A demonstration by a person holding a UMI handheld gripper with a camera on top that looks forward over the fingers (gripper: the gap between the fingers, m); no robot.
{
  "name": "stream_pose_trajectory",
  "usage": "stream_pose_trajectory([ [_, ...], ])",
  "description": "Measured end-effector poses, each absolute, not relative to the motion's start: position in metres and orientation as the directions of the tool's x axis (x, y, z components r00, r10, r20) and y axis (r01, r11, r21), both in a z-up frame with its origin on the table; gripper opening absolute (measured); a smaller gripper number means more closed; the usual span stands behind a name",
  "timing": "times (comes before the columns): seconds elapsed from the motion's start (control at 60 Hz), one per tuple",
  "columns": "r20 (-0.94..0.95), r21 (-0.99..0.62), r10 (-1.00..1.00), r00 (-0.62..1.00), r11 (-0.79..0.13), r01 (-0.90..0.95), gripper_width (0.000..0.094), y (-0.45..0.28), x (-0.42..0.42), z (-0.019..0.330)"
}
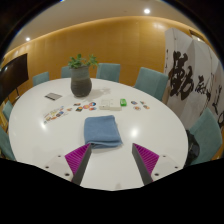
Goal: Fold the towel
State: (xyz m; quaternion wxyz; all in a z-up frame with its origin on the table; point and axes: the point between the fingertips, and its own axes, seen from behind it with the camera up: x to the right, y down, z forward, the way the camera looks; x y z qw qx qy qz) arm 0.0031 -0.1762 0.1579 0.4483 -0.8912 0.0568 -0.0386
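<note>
A round white table [30, 135] is seen from above the near edge. At the far left, a dark screen [12, 72] is hung on the wall. Blue chairs [108, 71] are set around the far side of the table.

On the left part of the table, a small dark flat thing [53, 96] is laid down. A little nearer, some small coloured bits [55, 114] are spread out. What they are cannot be told.

Farther back, a grey pot with a green plant [81, 76] is stood upright on the table. Just in front of the pot, more small round coloured pieces [85, 105] are laid in a row.

The blue towel [102, 131] is found in the middle of the table. It is laid flat in a neat square shape, and it looks folded. It is placed just ahead of the fingers and between them, but it is not touched by them.

The gripper [110, 159] is held above the near edge of the table. Its two fingers are spread wide, and nothing is held between them. A pink pad [77, 155] is seen on the left finger, and another pink pad [146, 156] is seen on the right finger.

To the right of the towel, a small green thing [123, 102] and a few more little pieces [139, 104] are laid on the table. At the far right, a white banner with big black writing [193, 75] is stood up beside the table.
</note>
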Motion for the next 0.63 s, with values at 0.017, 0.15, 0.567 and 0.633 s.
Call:
stream_pose_trajectory([
  [0.017,0.02,-0.806,-0.135,0.991,-0.589,-0.064,0.086,-0.186,-0.001,0.163],
  [0.15,0.044,-0.811,-0.132,0.99,-0.583,-0.042,0.087,-0.261,-0.032,0.192],
  [0.567,0.111,-0.821,-0.11,0.988,-0.57,0.029,0.0871,-0.371,-0.077,0.235],
  [0.633,0.117,-0.829,-0.111,0.987,-0.559,0.035,0.0868,-0.372,-0.08,0.242],
])
